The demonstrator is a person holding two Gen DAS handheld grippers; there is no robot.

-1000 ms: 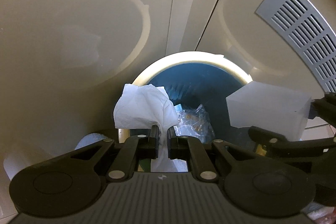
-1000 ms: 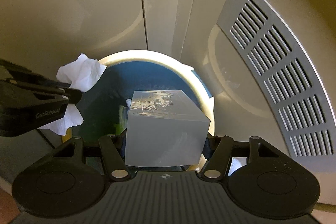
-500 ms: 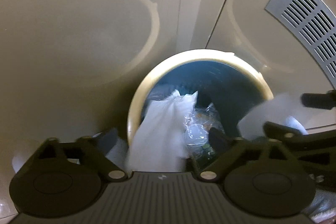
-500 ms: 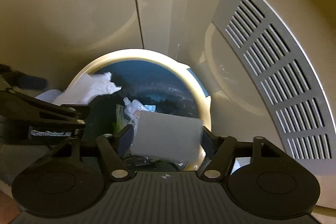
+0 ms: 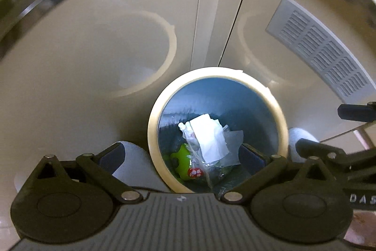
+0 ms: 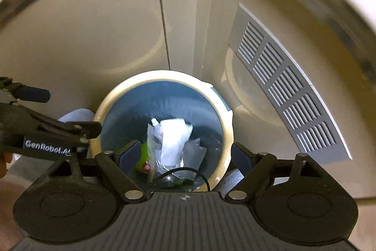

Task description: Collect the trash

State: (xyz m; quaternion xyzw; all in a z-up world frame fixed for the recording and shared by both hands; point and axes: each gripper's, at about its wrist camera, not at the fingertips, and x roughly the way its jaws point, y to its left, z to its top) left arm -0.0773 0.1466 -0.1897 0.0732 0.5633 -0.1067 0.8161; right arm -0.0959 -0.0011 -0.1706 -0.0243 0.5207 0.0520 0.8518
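Note:
A round trash bin with a cream rim [image 5: 152,124] [image 6: 229,133] and blue liner stands below both grippers. Inside lie a white tissue [image 5: 206,135] [image 6: 175,133], a translucent plastic box [image 5: 231,147] [image 6: 193,153], a green wrapper [image 5: 182,162] [image 6: 142,162] and clear plastic. My left gripper [image 5: 181,154] is open and empty above the bin's left rim. My right gripper [image 6: 185,154] is open and empty above the bin. The left gripper also shows at the left of the right wrist view [image 6: 77,131].
Beige cabinet doors [image 5: 117,39] stand behind the bin, with a grey vent grille [image 5: 324,51] [image 6: 286,91] at the right. A white rounded object [image 5: 136,161] sits beside the bin on the left. The right gripper's arm [image 5: 329,154] crosses the right edge.
The left gripper opened and let go of the tissue; the right gripper opened and let go of the plastic box. Both fell into the bin. Both grippers rose higher.

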